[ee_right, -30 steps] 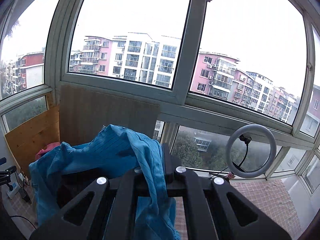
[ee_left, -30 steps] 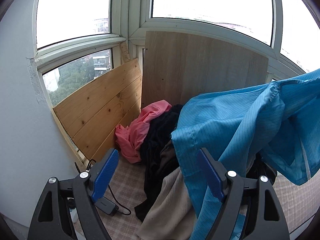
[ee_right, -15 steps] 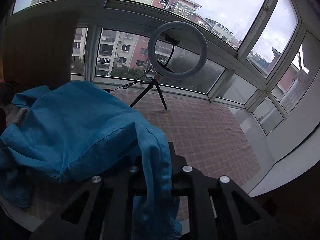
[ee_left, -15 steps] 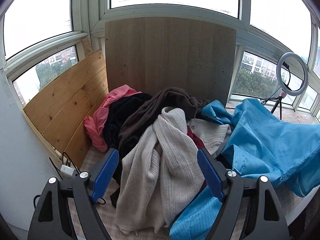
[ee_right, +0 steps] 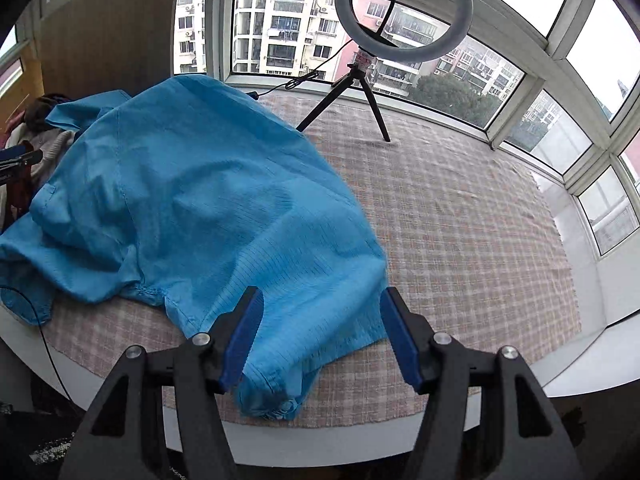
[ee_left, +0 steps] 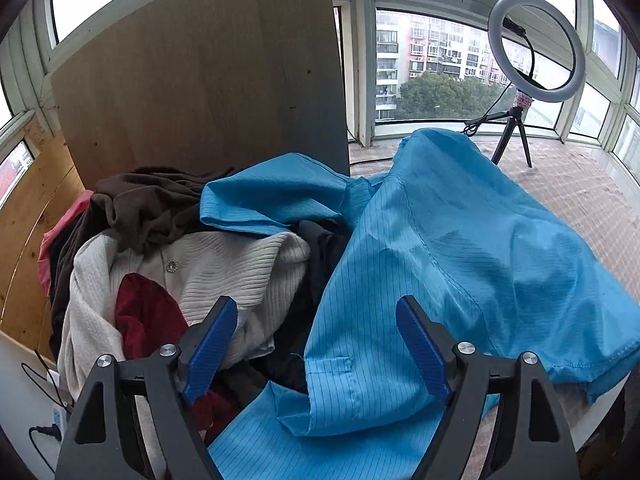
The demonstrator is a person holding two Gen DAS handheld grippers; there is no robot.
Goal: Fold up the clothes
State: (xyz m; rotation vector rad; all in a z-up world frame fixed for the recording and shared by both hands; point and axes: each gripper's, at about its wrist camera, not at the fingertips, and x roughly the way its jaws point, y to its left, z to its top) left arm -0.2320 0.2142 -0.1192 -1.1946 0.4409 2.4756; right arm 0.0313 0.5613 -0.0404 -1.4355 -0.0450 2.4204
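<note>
Smooth, faintly sheeny blue striped garment (ee_right: 192,184), ribbed cream knit (ee_left: 224,264), matt wood board (ee_left: 200,80), woven checked cloth (ee_right: 460,208), probably cotton

A bright blue garment (ee_right: 192,184) with fine dark pinstripes lies on a pink-and-beige checked cloth (ee_right: 460,216), beside a pile of cream ribbed knit (ee_left: 224,264), dark brown (ee_left: 148,204), maroon (ee_left: 148,316) and pink (ee_left: 60,232) clothes.
</note>
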